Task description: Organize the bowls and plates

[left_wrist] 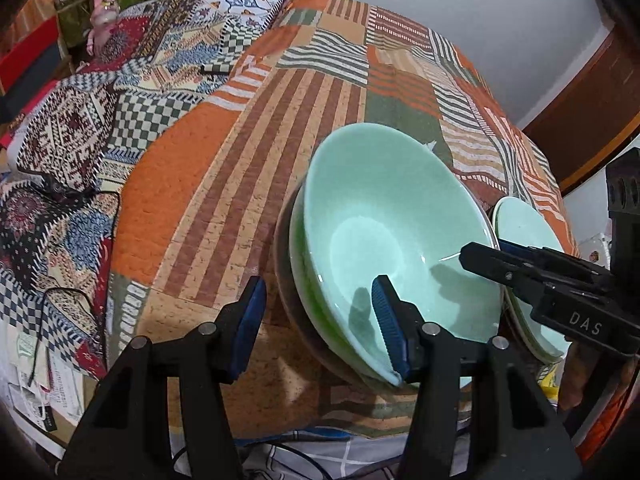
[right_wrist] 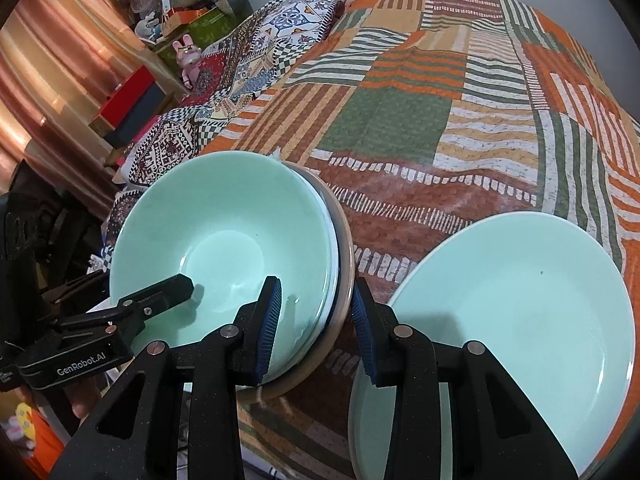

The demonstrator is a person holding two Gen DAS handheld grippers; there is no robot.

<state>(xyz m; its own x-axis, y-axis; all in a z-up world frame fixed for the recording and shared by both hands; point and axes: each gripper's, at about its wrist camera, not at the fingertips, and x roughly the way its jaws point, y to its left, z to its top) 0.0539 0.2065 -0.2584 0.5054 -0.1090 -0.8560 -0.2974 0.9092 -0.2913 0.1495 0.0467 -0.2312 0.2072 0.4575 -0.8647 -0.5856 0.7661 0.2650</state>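
On the patchwork cloth (right_wrist: 400, 120), both hand-held grippers straddle the bowl stack's (right_wrist: 224, 240) rim unclenched, hiding lower pieces.

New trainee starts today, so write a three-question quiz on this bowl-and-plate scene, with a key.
1. True or false: the mint bowl sits directly on the patchwork cloth.
2. The left gripper straddles: A) the bowl's near rim; B) a cup; C) a folded napkin.
3. In the right wrist view, what lies to the right of the bowl's stack?

Key:
1. False: it rests on stacked plates.
2. A: one finger is inside the bowl, the other outside it.
3. A mint plate.
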